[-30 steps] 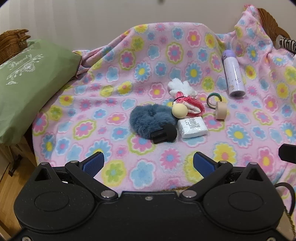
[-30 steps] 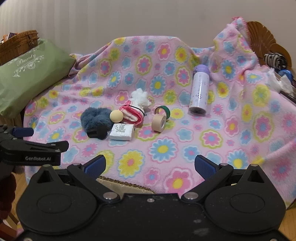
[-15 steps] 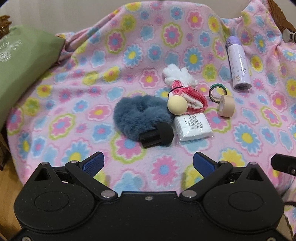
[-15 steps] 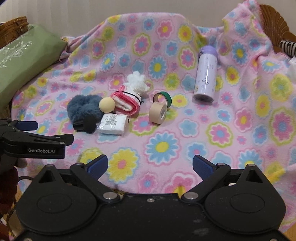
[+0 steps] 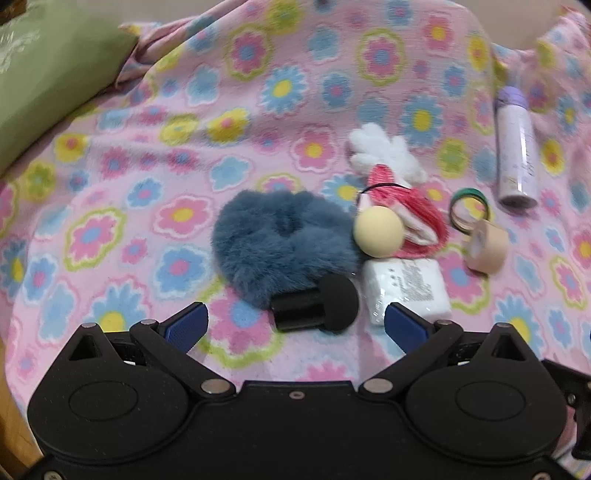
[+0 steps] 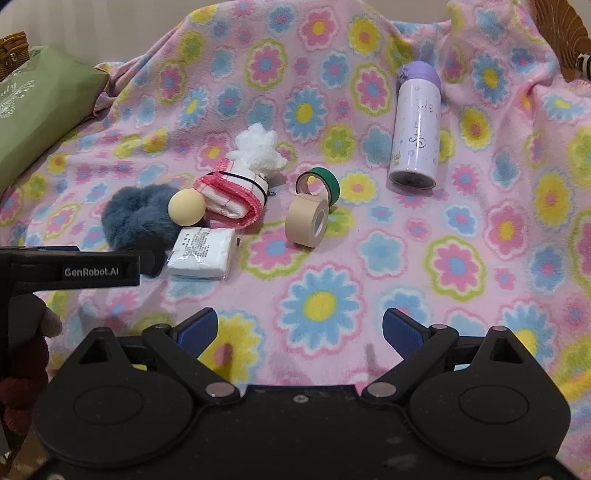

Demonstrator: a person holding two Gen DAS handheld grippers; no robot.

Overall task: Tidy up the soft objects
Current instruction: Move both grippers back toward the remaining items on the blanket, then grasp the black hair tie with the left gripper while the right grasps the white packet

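Observation:
A small cluster lies mid-blanket: a fluffy blue scrunchie, a black sponge-tipped applicator at its near edge, a cream ball, a folded pink-edged cloth bound with a black band, a white fluffy piece and a white tissue pack. My left gripper hovers open just short of the applicator, nothing between its fingers. My right gripper is open over bare blanket, to the right of the cluster.
A floral pink blanket covers the seat. A beige tape roll, a green tape roll and a lying purple bottle sit right of the cluster. A green pillow lies at the left, wicker at the far right.
Both grippers have moved forward and down toward the blanket, so the cluster looks larger and nearer. The right gripper's jaws have narrowed slightly. No object has moved.

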